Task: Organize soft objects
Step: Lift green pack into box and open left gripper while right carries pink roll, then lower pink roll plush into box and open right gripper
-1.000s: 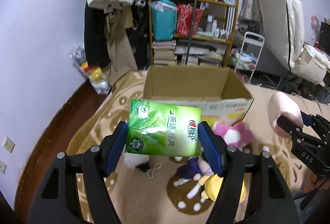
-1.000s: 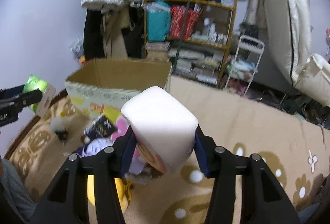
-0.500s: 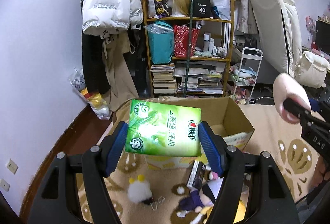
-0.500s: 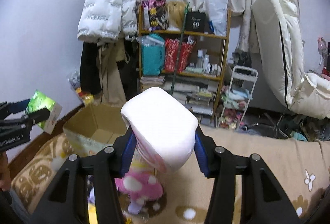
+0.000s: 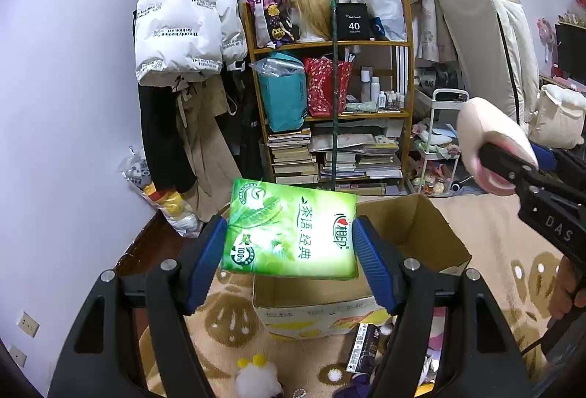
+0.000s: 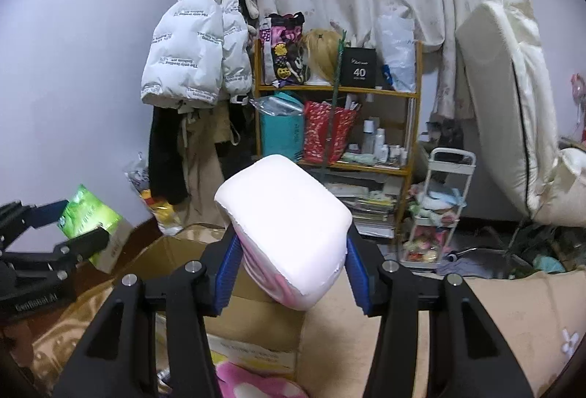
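My left gripper (image 5: pixel 289 244) is shut on a green tissue pack (image 5: pixel 293 233) and holds it in the air above the near left edge of an open cardboard box (image 5: pixel 421 233). My right gripper (image 6: pixel 289 251) is shut on a pale pink soft pack (image 6: pixel 285 226) held above the box (image 6: pixel 175 251), toward its right side. The pink pack also shows in the left wrist view (image 5: pixel 490 149), and the green pack in the right wrist view (image 6: pixel 84 215). Plush toys (image 5: pixel 256 376) lie on the rug in front of the box.
The box stands on a tan patterned rug (image 5: pixel 512 251). Behind it are a cluttered wooden shelf (image 5: pixel 329 112), hanging coats (image 5: pixel 183 68), a small white cart (image 5: pixel 439 149) and an upright cream mattress (image 5: pixel 487 32). A pink plush (image 6: pixel 249 379) lies by the box.
Both grippers have risen with their packs and now sit above the box. The toys on the rug have dropped toward the bottom of the views.
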`<state>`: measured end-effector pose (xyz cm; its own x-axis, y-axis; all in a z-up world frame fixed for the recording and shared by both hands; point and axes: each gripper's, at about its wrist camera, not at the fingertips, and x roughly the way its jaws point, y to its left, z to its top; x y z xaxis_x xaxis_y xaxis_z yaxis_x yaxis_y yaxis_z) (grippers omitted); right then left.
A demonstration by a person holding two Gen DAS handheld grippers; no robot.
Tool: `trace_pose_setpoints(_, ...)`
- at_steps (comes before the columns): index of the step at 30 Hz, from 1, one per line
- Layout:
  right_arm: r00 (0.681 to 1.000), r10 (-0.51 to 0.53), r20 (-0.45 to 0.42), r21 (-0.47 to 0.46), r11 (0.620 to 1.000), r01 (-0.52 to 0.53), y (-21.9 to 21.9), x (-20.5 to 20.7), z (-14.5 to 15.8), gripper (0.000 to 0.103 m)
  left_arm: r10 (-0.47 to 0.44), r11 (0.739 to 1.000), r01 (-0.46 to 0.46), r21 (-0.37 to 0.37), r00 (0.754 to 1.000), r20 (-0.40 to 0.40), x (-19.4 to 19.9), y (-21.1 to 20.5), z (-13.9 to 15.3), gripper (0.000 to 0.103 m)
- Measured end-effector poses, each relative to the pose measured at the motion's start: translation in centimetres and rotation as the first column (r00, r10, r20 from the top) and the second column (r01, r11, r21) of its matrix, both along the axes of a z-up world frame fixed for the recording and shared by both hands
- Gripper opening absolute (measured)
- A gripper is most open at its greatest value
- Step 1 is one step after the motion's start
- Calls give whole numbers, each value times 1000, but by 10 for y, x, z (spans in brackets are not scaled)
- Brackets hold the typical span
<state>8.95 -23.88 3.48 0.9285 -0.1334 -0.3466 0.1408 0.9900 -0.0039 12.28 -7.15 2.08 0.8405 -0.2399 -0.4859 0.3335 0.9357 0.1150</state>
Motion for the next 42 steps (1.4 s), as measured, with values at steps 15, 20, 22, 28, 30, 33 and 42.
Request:
trace_pose_setpoints(15,987,107,-122,75,992,-98,-2,38,-62,56,-51,995,57,79,996,-69,19,-26,-49,70)
trace_pose_setpoints(20,974,164,-155,111,983,-148,-1,45,-73,56,-32,998,39,54,991,-127,32,-22,-62,70)
trace_pose_setpoints(22,971,174,-162,119,981,-155,-1,47,-76,57,-21,999,27,40,990,-140,37,-18,-63,70)
trace_pose_setpoints(28,964,182,-193,161,975,-152,-4,50,-83,62,15,1000,-13,10,984,-180,45,-6,-66,70)
trace_pose_setpoints(30,962,183,-202,164,975,-151,-5,48,-84,65,31,999,-27,24,982,-187,45,-4,-67,72)
trace_pose_setpoints(33,961,177,-212,167,976,-142,-5,44,-83,72,36,999,-31,28,978,-206,42,0,-64,87)
trace_pose_setpoints(42,971,166,-173,136,980,-143,4,18,-62,93,50,998,-41,43,969,-243,20,17,-55,95)
